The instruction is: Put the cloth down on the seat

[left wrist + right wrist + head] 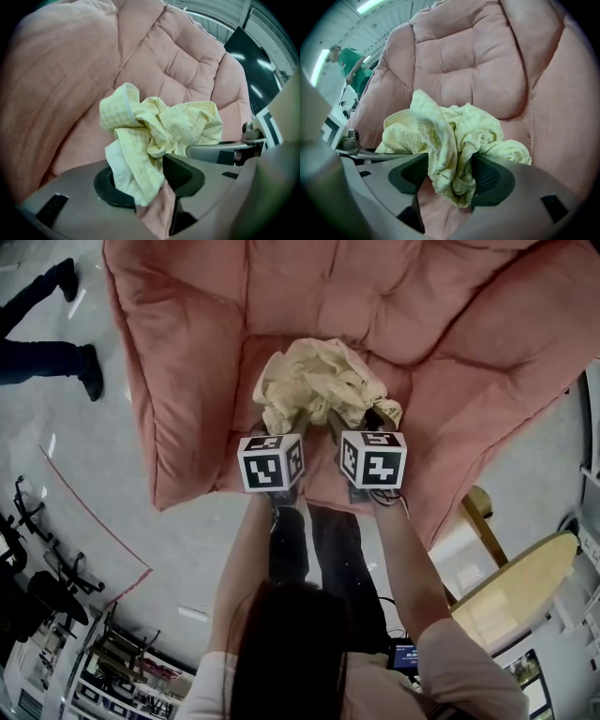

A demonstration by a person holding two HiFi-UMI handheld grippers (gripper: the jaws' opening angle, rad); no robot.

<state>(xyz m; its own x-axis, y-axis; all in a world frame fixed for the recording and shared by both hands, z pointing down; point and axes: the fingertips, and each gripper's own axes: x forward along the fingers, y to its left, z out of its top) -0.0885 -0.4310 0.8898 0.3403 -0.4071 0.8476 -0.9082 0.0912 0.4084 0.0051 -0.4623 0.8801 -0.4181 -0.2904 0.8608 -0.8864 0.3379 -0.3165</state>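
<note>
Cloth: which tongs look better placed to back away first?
Probably the right tongs: they stand wider around the cloth, while the left tongs have a fold draped over one jaw.

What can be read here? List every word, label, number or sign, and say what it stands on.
No readable text anywhere.
Left marker cube and right marker cube: black-and-white square patterns only, no letters or numbers.
Shelf goods and small screen: too small and blurred to read.
</note>
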